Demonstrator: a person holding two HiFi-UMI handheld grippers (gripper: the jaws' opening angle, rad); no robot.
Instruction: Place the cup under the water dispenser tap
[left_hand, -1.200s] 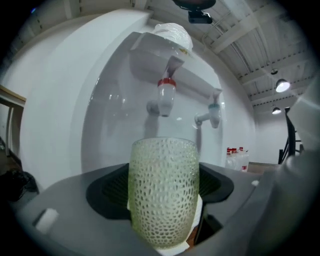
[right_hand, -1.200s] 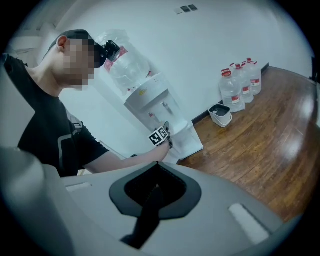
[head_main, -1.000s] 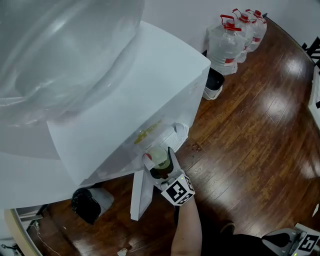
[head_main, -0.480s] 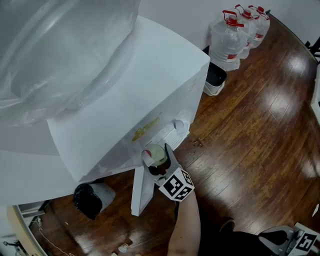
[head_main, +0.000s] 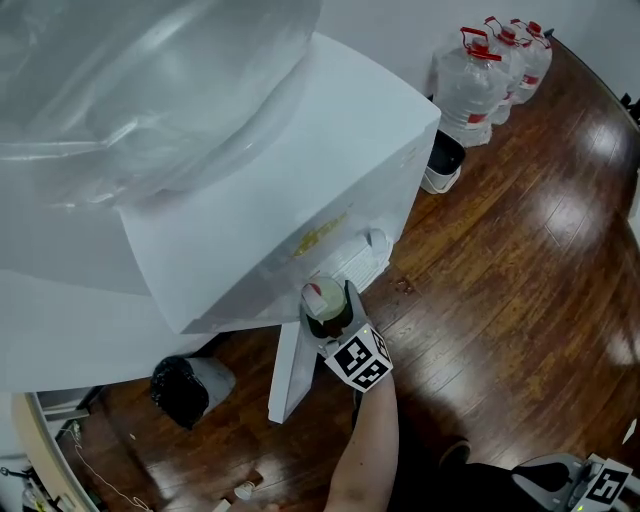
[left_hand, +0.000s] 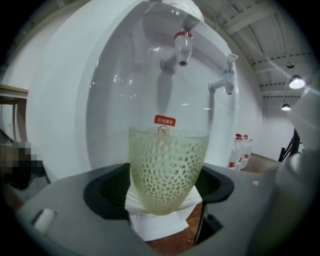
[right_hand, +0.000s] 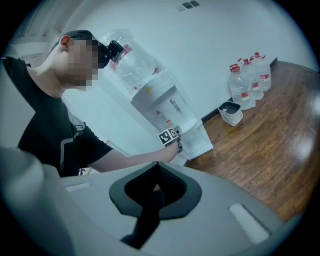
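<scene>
A pale green dimpled cup (left_hand: 167, 170) stands upright between the wide jaws of my left gripper (left_hand: 165, 187), which is shut on it. The cup is in the alcove of the white water dispenser (head_main: 330, 150), below the red-capped tap (left_hand: 183, 46). A second tap (left_hand: 226, 80) is to the right, and the white drip tray (left_hand: 160, 222) lies under the cup. In the head view the cup (head_main: 323, 296) and left gripper (head_main: 328, 312) are at the dispenser's front. My right gripper (right_hand: 156, 192) is shut and empty, low at the head view's bottom right (head_main: 560, 478).
Several water jugs (head_main: 480, 75) and a white bin (head_main: 443, 160) stand by the wall right of the dispenser. A black bag (head_main: 180, 385) lies on the wooden floor (head_main: 520, 280) to the left. A large bottle (head_main: 130, 90) tops the dispenser.
My left gripper has sunk a little with the cup in front of the dispenser. The head view has shifted slightly. The right gripper stays where it was.
</scene>
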